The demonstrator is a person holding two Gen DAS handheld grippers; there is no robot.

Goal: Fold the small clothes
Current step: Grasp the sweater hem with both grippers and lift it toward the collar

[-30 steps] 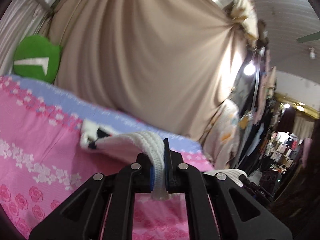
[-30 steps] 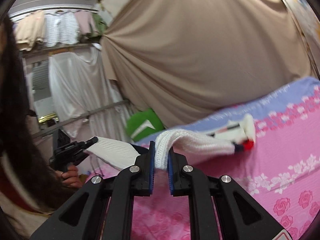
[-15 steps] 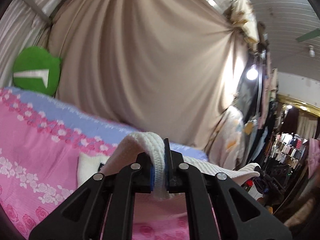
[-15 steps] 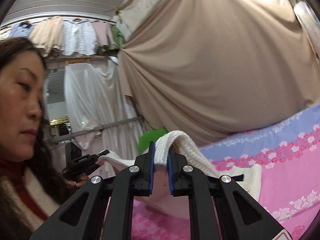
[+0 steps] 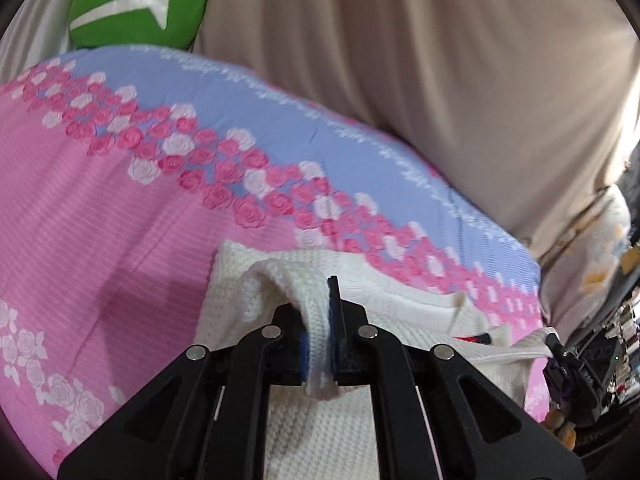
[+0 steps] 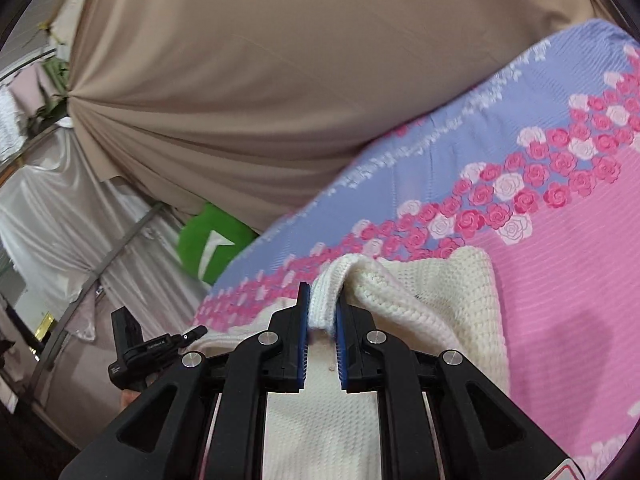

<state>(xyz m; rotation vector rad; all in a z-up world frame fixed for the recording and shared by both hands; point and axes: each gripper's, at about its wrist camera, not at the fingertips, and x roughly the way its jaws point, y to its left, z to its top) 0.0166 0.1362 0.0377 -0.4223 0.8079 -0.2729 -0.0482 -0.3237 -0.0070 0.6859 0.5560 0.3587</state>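
One cream waffle-knit garment (image 5: 320,420) is seen lying on a pink sheet (image 5: 100,220) printed with roses and banded in lilac. A ribbed edge of it is pinched between the blue pads of the left gripper (image 5: 320,352), whose black jaws are closed on the fabric. A second ribbed fold of the garment (image 6: 420,312) is clamped likewise in the right gripper (image 6: 323,316). Beyond the sheet, one beige draped curtain (image 6: 260,80) and one round green cushion (image 5: 140,4) are seen.

A white knit garment (image 5: 320,420) lies on the pink rose-print bedspread (image 5: 100,220).
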